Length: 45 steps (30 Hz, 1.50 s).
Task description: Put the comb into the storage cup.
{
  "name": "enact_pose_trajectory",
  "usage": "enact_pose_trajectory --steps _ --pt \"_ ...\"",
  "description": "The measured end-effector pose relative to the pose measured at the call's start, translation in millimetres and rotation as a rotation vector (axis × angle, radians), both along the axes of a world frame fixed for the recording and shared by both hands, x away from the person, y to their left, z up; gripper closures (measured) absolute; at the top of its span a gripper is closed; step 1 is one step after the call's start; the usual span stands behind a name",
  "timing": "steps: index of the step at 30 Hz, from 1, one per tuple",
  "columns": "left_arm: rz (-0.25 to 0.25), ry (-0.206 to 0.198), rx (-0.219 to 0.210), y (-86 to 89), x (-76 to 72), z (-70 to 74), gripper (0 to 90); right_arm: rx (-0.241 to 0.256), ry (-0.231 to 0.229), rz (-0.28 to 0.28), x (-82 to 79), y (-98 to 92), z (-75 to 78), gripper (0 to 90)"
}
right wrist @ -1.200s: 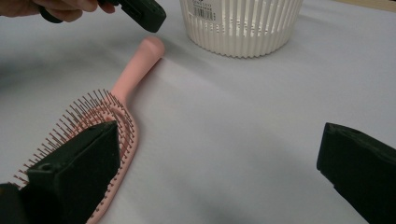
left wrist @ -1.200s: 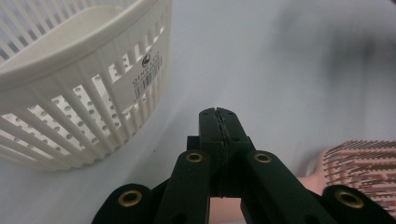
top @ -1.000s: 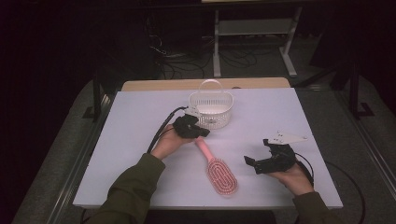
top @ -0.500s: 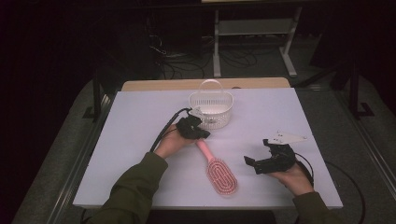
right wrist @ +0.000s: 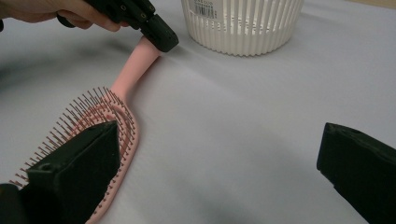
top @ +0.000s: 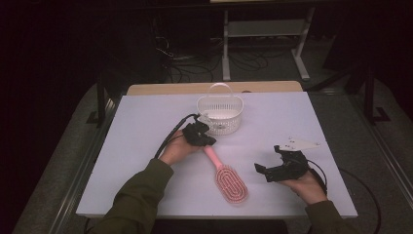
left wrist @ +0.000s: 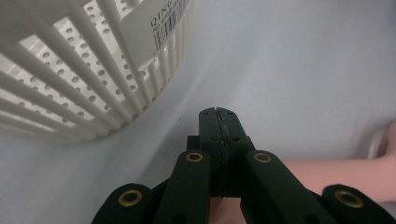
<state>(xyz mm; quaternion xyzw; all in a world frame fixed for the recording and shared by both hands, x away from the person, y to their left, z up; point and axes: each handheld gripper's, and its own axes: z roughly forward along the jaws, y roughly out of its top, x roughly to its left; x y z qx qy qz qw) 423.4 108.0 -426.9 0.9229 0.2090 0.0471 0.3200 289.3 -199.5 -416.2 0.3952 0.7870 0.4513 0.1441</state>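
My left gripper point(top: 203, 135) has barely shifted over the past second, its jaws pressed flat together above the handle end of the pink hairbrush point(top: 228, 178) without holding it. The brush has not moved either: it lies bristles up on the table point(top: 146, 126), just in front of the white basket point(top: 220, 114). My right gripper point(top: 272, 170) rests wide open and empty beside the brush head, so I judge no grasp is made yet
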Motion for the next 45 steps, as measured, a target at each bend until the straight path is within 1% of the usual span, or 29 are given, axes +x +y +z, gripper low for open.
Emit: enact_pose_trajectory --steps 2,6,11,14,18,19,24,26,30,34,37,45 --pt "-0.001 0.005 0.004 2.9 -0.5 0.5 90.0 0.000 0.001 0.001 0.1 0.2 -0.3 0.0" --pt "0.000 0.013 -0.004 9.3 -2.4 -0.1 90.0 -0.001 0.003 0.004 0.3 0.5 -0.7 0.0" --pt "-0.002 0.023 0.005 17.1 -4.0 0.0 90.0 -0.004 0.006 0.008 0.5 0.7 -1.0 0.0" --pt "-0.010 0.027 0.023 21.8 -5.2 1.1 90.0 -0.004 0.006 0.011 0.3 1.2 -1.0 0.0" --pt "-0.013 0.030 0.030 27.5 -7.3 0.7 90.0 -0.004 0.006 0.012 0.4 1.6 -1.3 0.0" --pt "-0.008 0.030 0.028 28.3 -8.3 0.0 90.0 -0.004 0.007 0.012 0.6 1.4 -1.3 0.0" --pt "-0.009 0.037 0.044 37.5 -12.0 -1.8 90.0 -0.003 0.007 0.011 0.7 1.2 -1.2 0.0" --pt "-0.007 0.040 0.040 40.6 -13.7 -2.4 90.0 -0.003 0.008 0.011 0.7 1.5 -1.4 0.0" --pt "-0.011 0.041 0.046 45.8 -16.9 -1.4 90.0 -0.004 0.010 0.012 1.1 1.8 -1.5 0.0" --pt "-0.001 0.048 0.031 51.2 -20.5 -2.3 90.0 -0.003 0.007 0.012 1.2 1.5 -1.4 0.0" --pt "-0.007 0.056 0.026 55.7 -23.3 -2.7 90.0 -0.004 0.009 0.013 1.3 1.6 -1.5 0.0" --pt "-0.013 0.074 0.024 64.9 -35.9 -4.6 90.0 -0.002 0.010 0.010 1.3 1.4 -1.4 0.0"
